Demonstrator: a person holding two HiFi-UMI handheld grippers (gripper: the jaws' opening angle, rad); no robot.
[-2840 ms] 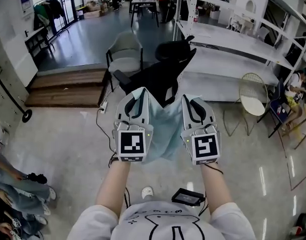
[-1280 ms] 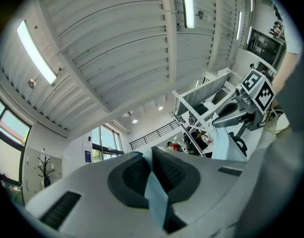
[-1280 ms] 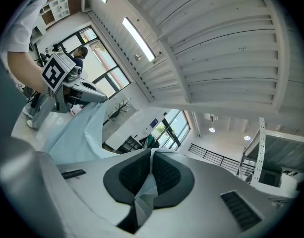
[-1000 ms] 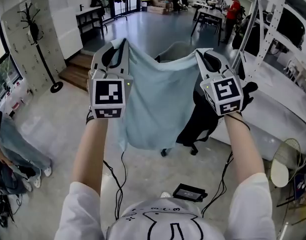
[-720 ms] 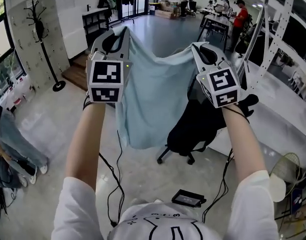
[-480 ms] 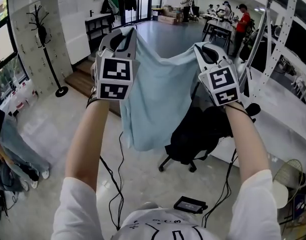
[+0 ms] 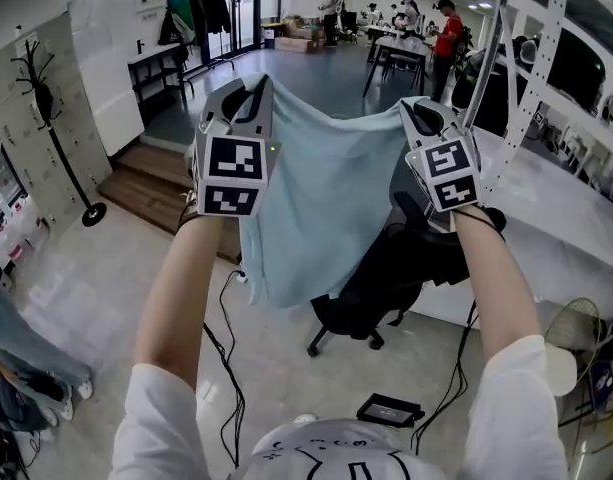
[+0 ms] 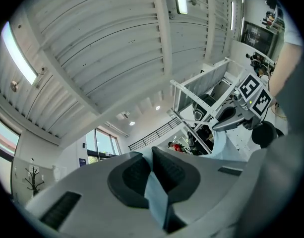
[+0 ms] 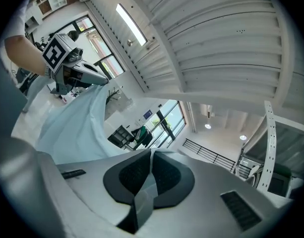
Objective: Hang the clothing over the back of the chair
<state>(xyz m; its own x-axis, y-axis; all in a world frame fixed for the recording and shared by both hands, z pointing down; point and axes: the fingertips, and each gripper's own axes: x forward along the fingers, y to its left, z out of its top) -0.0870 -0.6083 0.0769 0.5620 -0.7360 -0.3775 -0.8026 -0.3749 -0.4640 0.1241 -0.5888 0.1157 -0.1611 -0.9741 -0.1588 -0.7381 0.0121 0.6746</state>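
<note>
Head view, room: I am looking down on a pale polished floor (image 7: 96, 298) in an open hall. Wooden steps (image 7: 151, 183) rise to a darker level, a black coat stand (image 7: 54, 138) stands by the left wall, and a rail of hanging clothes (image 7: 191, 13) stands farther back. A white platform (image 7: 566, 203) runs along the right, and cables (image 7: 226, 368) trail over the floor near my feet.
Head view, chair: a black office chair (image 7: 386, 278) on castors stands just beside the white platform, partly hidden behind the cloth.
Head view, clothing: the pale blue garment (image 7: 326, 188) hangs spread out in the air between my two grippers. Its top edge sags a little between them, the body hangs fairly flat, and the lower hem is free above the floor. It hangs in front of the chair; I cannot tell whether it touches it.
Head view, grippers: the left gripper (image 7: 248, 93) and right gripper (image 7: 423, 116) are both raised at arm's length, one at each top corner.
Left gripper view: the jaws are pinched together on a fold of the pale blue cloth. A ribbed ceiling (image 8: 107, 48) with strip lights fills the view above them.
Right gripper view: the jaws are clamped on a strip of the same cloth, which sweeps away to the left towards the other gripper. Tall windows (image 9: 166, 123) show beyond.
</note>
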